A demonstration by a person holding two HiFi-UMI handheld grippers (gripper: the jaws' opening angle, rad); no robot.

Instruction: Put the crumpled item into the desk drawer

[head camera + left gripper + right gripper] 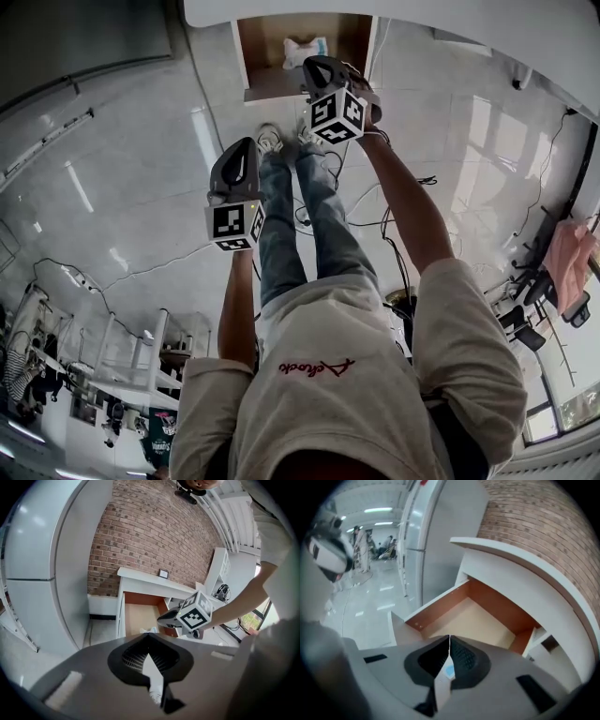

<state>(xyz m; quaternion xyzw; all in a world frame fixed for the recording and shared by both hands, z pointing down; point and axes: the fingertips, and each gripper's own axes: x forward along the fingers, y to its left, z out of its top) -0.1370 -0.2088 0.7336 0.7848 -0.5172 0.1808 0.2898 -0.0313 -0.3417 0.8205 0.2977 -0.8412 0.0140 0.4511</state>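
The crumpled item point(305, 49), white with a blue patch, lies inside the open desk drawer point(258, 56). In the left gripper view the crumpled item point(150, 630) shows as a white scrap on the drawer's point(136, 616) pale bottom. My right gripper point(314, 66) hangs over the drawer's front part, close above the item, jaws shut. In its own view the right gripper point(449, 640) has its tips meeting over the drawer point(487, 620), and a bit of white and blue shows through the slit behind them. My left gripper point(247, 143) is held back over the floor, shut and empty.
The white desk top point(375, 11) runs above the drawer against a brick wall point(140, 536). A tall white cabinet point(42, 573) stands left of the desk. The person's legs point(300, 216) stand before the drawer. Cables point(375, 211) trail on the glossy floor, with chairs point(525, 323) at right.
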